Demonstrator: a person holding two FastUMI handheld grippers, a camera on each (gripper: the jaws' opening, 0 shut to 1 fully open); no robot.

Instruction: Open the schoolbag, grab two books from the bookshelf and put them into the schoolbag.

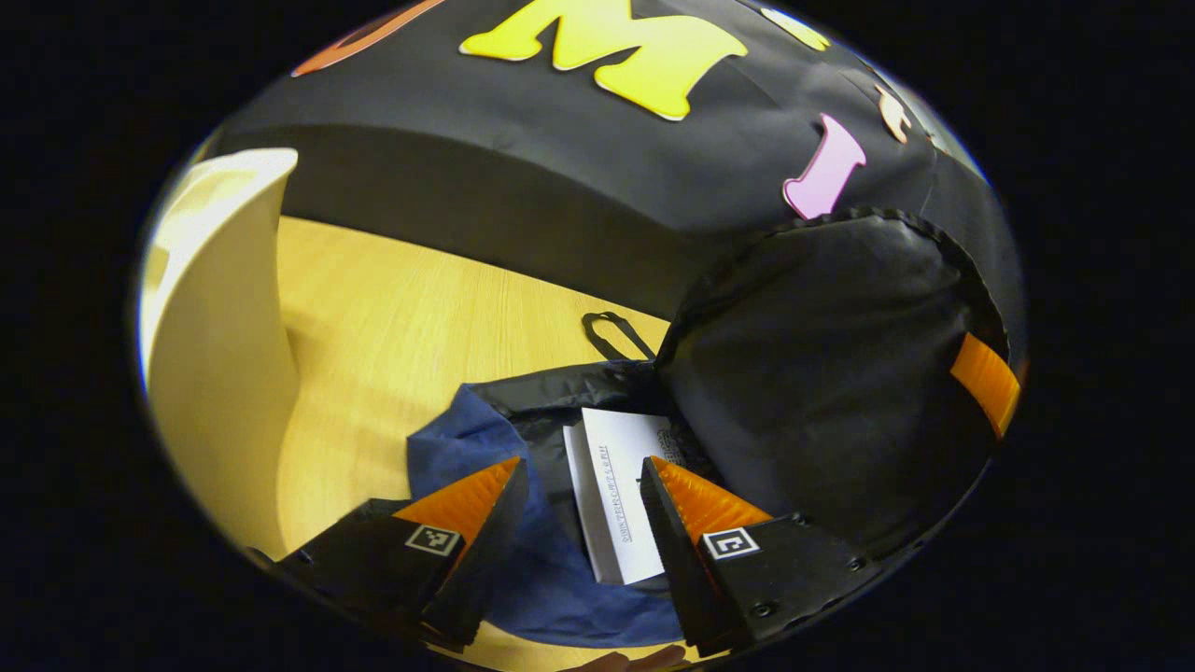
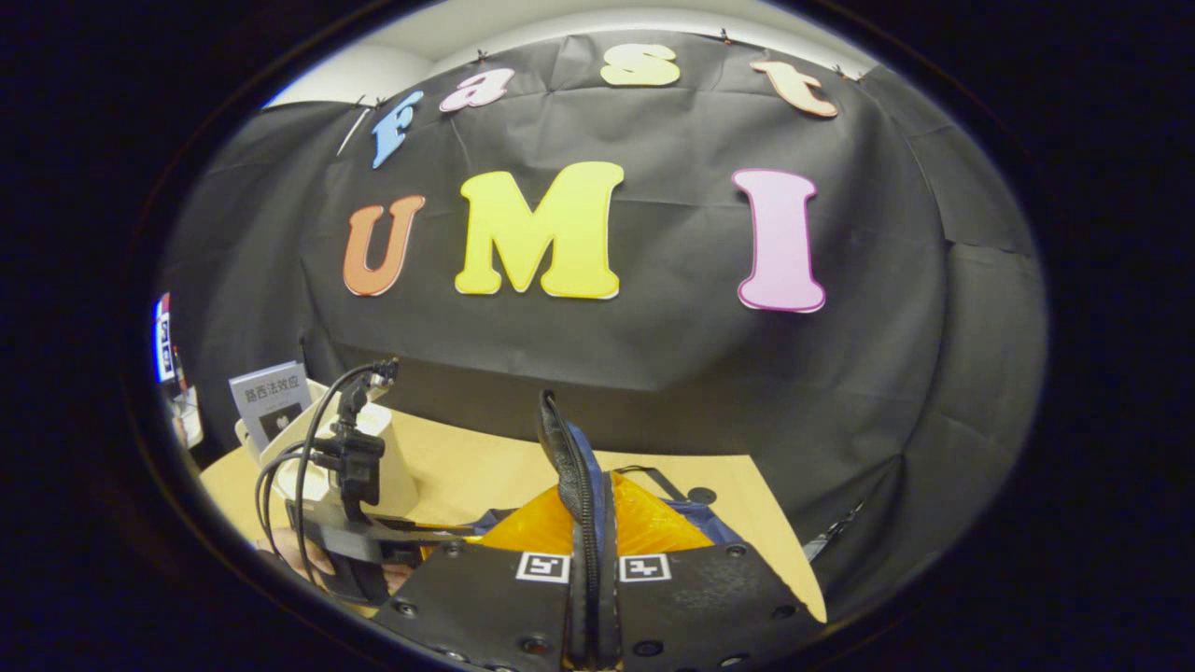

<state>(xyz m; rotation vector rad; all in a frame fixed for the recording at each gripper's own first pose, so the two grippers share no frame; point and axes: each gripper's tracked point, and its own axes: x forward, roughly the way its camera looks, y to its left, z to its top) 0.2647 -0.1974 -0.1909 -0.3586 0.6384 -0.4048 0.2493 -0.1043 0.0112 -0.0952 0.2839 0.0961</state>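
Left gripper [image 1: 583, 490]: fingers apart above white book [image 1: 616, 495] lying inside open schoolbag [image 1: 822, 373] near tabletop's [image 1: 392, 317] front edge. Right gripper [image 2: 590, 560]: clamped on lifted zippered flap [image 2: 571, 467]. Second book [image 2: 271, 399], probably in bookshelf [image 2: 397, 467], at left edge.

On the table [image 1: 392, 308] lies the schoolbag [image 1: 523, 560], its mouth open toward the left gripper [image 1: 583, 490]. 1 book [image 1: 621, 490] lies inside the bag, between that gripper's parted fingers. The bag's flap [image 1: 822, 373] is raised on the right, in front of the booth wall. The bookshelf [image 1: 215, 373] stands at the table's left edge. In the right gripper view, the right gripper [image 2: 588, 551] pinches the flap's zippered rim [image 2: 569, 457]; another book [image 2: 271, 401] stands in the bookshelf, far left.
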